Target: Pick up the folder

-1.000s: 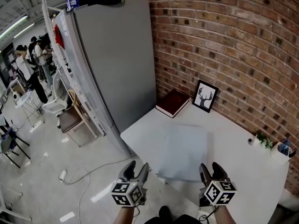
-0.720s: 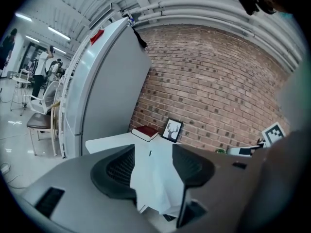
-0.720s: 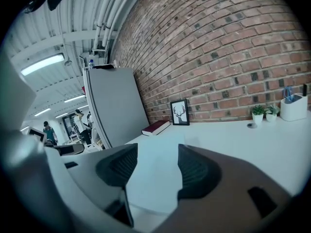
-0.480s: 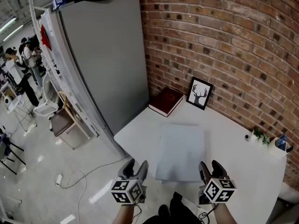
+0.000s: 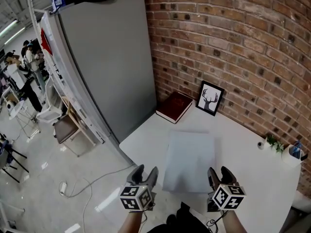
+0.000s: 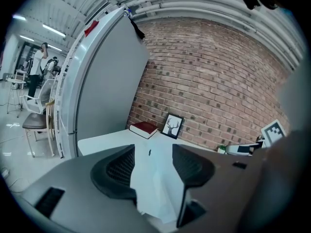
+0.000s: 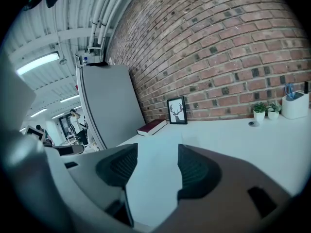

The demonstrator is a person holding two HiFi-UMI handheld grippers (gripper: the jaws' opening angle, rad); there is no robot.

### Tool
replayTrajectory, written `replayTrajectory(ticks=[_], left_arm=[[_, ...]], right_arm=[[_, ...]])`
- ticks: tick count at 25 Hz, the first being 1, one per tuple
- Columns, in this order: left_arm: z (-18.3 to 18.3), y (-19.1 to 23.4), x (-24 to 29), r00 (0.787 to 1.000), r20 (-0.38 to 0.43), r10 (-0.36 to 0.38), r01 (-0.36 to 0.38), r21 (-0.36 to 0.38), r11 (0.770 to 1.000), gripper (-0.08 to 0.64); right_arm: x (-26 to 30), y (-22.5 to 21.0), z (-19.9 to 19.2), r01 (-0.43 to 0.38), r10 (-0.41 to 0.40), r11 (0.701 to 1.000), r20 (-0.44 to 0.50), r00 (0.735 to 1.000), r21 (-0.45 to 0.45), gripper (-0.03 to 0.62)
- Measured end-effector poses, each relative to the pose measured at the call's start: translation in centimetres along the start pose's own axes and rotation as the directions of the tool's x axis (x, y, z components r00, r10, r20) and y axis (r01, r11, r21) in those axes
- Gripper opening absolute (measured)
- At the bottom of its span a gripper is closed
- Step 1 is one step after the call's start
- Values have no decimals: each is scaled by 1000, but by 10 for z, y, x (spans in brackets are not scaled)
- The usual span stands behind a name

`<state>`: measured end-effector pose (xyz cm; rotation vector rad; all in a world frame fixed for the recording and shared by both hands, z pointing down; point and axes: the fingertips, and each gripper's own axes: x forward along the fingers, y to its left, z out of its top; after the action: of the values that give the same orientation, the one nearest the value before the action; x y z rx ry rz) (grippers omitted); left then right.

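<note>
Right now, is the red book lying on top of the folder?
No, the red book lies apart from the folder, beside the framed picture.

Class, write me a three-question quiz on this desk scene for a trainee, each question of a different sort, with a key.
1. True or false: the folder lies flat on the table, and no gripper is closed on it.
2. What stands right of the red book? A) a framed deer picture B) a laptop C) a kettle
3. In a few words: how do the jaws of the left gripper and the right gripper stand?

Key: 1 true; 2 A; 3 apart, gripping nothing.
</note>
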<state>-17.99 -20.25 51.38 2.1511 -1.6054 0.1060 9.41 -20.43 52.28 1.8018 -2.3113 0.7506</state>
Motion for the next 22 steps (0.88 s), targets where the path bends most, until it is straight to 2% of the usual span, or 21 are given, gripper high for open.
replayTrajectory(ticks=[6, 13, 17, 22], left_arm=[[-6, -3, 19, 999, -35, -12, 12, -10, 1000, 218], [-27, -15, 49, 991, -123, -53, 47, -48, 998, 235], [-50, -21, 64, 979, -190, -79, 66, -78, 995, 240], [-78, -32, 77, 954, -283, -103, 92, -52, 994, 256]], right_arm=[[7, -5, -1, 7, -7, 1000, -7, 1000, 2, 247], [10, -15, -7, 24, -23, 1000, -28, 999, 12, 245], [10, -17, -7, 30, -29, 999, -32, 999, 17, 245], [7, -21, -13, 35, -34, 999, -43, 998, 27, 245]])
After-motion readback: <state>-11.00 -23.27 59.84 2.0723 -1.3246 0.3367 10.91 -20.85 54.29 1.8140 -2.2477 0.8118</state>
